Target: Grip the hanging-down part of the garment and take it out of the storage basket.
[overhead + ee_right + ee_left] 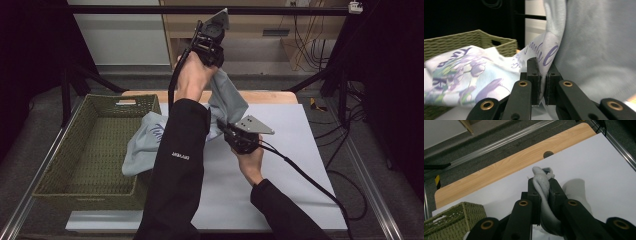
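Overhead, a white table (300,150) carries a green woven basket (60,165) at its left edge, and a pale blue-grey shirt (227,97) hangs stretched between two hand-held grippers, its lower folds spilling over the basket's near corner. Raised high above the table's far edge, the left gripper (212,52) has its jaws clamped tight on a rolled hem of the cloth (543,185); lower and nearer, the right gripper (231,136) is closed on a fold of the same garment (554,47), beside its printed panel. Soft, light and limp, the fabric looks sure to sag and bunch wherever it is unsupported, so an edge, hem or seam seems the surest place to pinch; it appears neither fragile nor slippery. Purple script and a floral print (461,72) cross the white panel, too creased to read. Small white lettering on the black sleeve (181,156) is too fine to make out.
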{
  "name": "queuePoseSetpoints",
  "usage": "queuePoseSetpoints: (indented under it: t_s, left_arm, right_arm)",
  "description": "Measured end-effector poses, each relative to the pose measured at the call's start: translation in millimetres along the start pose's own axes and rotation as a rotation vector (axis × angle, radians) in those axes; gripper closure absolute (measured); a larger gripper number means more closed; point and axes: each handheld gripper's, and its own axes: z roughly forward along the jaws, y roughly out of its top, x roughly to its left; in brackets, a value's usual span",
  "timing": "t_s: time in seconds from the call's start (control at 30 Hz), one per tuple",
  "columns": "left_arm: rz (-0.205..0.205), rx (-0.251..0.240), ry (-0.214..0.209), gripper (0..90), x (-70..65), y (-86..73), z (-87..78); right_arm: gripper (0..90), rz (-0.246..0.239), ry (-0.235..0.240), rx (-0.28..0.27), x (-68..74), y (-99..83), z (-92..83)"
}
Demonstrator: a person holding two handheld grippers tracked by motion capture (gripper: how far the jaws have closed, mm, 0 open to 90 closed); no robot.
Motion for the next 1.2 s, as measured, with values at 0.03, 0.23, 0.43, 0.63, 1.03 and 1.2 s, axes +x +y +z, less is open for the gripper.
queuePoseSetpoints:
  t_s: [0.03, 0.23, 0.43, 0.63, 1.03, 1.2]
  left_arm:
    - [-0.002, -0.002, -0.004, 81.9, -1.2, 0.5, 0.0]
    - [0.006, -0.005, -0.008, 81.9, -4.2, 2.2, 0.2]
    - [0.011, -0.009, -0.017, 81.9, -9.0, 4.3, 1.0]
    - [0.025, -0.007, -0.023, 81.9, -13.7, 5.9, 1.3]
    - [0.041, -0.018, -0.037, 81.9, -21.0, 1.7, 2.0]
    - [0.042, -0.021, -0.040, 81.9, -21.5, -2.4, 2.7]
  right_arm:
    - [85.9, 0.003, -0.009, -0.005, -4.7, 1.0, -2.4]
    - [85.9, -0.001, -0.079, -0.025, -23.6, 5.9, -13.6]
    - [85.4, -0.010, -0.115, -0.033, -32.2, 6.6, -19.0]
    - [83.0, -0.029, -0.064, -0.008, -30.1, -4.1, -21.0]
    - [20.8, -0.015, 0.004, -0.006, -27.4, -7.0, -35.4]
    - [1.7, 0.013, 0.017, -0.004, -29.4, -12.4, -56.3]
